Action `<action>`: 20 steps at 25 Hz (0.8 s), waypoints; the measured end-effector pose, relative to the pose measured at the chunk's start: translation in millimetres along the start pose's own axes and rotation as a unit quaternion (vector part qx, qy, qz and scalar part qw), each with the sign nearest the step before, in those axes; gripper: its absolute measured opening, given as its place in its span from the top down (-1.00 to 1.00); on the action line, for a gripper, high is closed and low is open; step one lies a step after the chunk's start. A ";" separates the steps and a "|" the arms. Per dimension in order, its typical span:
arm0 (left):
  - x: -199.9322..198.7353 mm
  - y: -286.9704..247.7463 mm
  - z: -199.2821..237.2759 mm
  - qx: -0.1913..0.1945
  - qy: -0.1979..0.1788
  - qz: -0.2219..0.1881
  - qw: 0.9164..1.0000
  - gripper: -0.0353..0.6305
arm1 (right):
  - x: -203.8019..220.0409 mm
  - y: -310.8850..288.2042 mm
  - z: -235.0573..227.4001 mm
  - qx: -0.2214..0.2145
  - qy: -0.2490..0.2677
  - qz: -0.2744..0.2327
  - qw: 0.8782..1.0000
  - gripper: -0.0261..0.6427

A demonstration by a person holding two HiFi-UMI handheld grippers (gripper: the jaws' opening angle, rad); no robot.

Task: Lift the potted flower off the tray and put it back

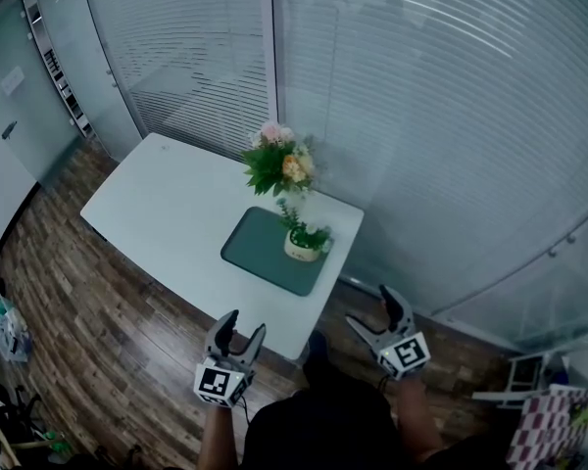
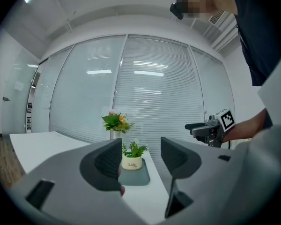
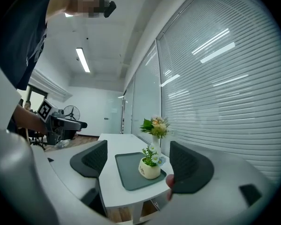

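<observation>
Fingers (image 2: pixel 107 161) of the left gripper (image 1: pixel 245 324) and right gripper (image 1: pixel 372 309) gape wide, empty, short of the desk (image 1: pixel 176 213); the pot (image 1: pixel 301 247) sits on the tray (image 1: pixel 260 248).

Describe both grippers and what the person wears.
The left gripper and right gripper match. Each has a light grey body, two broad fingers with dark ribbed inner faces, and a white cube at its base bearing black square markers. The person wears a dark top.
</observation>
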State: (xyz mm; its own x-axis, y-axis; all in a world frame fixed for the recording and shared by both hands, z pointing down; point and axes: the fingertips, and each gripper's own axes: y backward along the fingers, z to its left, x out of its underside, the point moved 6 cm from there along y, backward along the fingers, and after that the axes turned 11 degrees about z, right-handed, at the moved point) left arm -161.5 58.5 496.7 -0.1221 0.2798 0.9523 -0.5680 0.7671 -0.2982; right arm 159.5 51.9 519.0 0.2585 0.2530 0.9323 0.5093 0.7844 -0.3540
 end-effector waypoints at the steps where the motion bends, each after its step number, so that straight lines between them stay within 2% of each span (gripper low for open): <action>1: -0.9 2.9 -1.9 0.000 -0.001 -0.003 1.000 0.12 | -1.5 4.2 3.3 0.001 0.003 -0.005 1.000 -0.28; 6: -0.7 13.2 -10.4 -0.002 -0.006 -0.007 1.000 0.37 | -7.0 20.5 18.0 0.005 0.022 -0.012 1.000 -0.28; 8: -0.8 18.4 -14.6 -0.003 -0.009 -0.010 1.000 0.45 | -8.0 28.4 23.0 0.022 0.025 -0.018 0.999 -0.23; 9: -0.7 21.7 -16.7 -0.004 -0.009 -0.012 1.000 0.51 | -8.8 33.4 24.4 0.036 0.019 -0.027 0.999 0.05; 10: -0.6 25.0 -18.5 -0.005 -0.010 -0.013 1.000 0.56 | -9.2 38.2 24.9 0.049 0.008 -0.038 0.998 0.42; 11: -0.5 28.1 -20.2 -0.007 -0.013 -0.013 1.000 0.61 | -9.9 42.4 24.8 0.058 -0.003 -0.050 0.997 0.53; 15: -0.1 40.2 -27.9 -0.017 -0.036 -0.014 0.999 0.76 | -17.3 57.3 24.7 0.088 -0.040 -0.081 0.992 0.83; 17: 0.1 45.0 -31.6 -0.011 -0.032 -0.018 0.999 0.80 | -19.5 63.6 26.4 0.093 -0.048 -0.086 0.991 0.90; 20: 2.2 52.4 -35.7 -0.010 -0.032 -0.021 0.999 0.86 | -19.5 71.4 35.1 0.090 -0.052 -0.084 0.991 0.91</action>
State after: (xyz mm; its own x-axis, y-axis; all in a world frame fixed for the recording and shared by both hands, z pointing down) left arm -162.4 120.0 480.8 -0.1504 0.2095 0.9662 -0.5581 0.7887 -0.2578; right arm 162.0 122.9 478.2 0.0924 0.1605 0.9827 0.3801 0.9065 -0.1838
